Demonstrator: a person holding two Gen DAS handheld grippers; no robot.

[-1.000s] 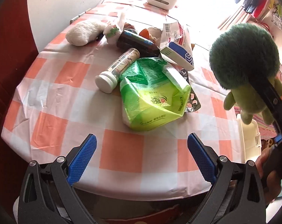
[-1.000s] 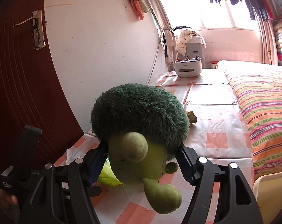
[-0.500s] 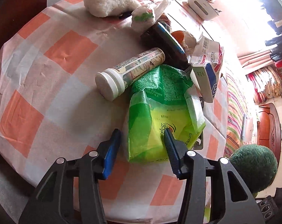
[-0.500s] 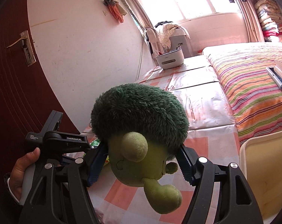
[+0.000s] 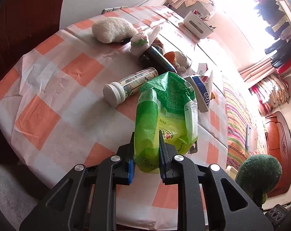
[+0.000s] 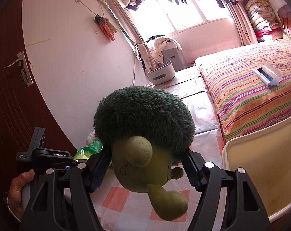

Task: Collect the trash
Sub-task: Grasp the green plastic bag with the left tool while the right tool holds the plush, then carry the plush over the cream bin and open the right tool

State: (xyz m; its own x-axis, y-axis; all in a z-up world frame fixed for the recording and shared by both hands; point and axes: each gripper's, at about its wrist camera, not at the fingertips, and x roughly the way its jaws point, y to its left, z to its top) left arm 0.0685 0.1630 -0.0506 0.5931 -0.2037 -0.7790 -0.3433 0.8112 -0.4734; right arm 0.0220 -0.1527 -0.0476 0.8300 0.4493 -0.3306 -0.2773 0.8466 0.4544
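My left gripper (image 5: 146, 153) has just clamped down: a second ago its jaws stood wide over the table, and now the blue ribbed pads (image 5: 131, 165) pinch the near end of the green plastic bag (image 5: 164, 115), which bunches into a thick fold between them. I judge the grasp made, so the next call is a lift clear of the pile. The bag is thin, crinkly film, printed and glossy, partly slack, so it may sag or drag its neighbours as it rises.

Taking that bag as my landmark: a white-capped cylindrical tube (image 5: 129, 87) lies on its side, touching the bag's left edge. A torn blue-and-white carton (image 5: 201, 90) leans against the bag's right side. Behind the bag are a dark bottle (image 5: 155, 58) and a crumpled white wrapper (image 5: 140, 42), with a fuzzy white plush (image 5: 113, 28) further back. Something flat and grey pokes from under the bag's right edge; I cannot tell what it is. All rest on an orange-and-white checked tablecloth (image 5: 49, 100), creased and slightly shiny.

My right gripper (image 6: 146, 170) has not changed its hold. It sits about half open, squeezing the soft green broccoli plush (image 6: 143, 127) by its pale stalk, and has swung nearer a cream plastic bin (image 6: 261, 173), smooth-walled and empty as far as I can see. That bin sits off the table edge, right of the bag, a likely place for the trash.
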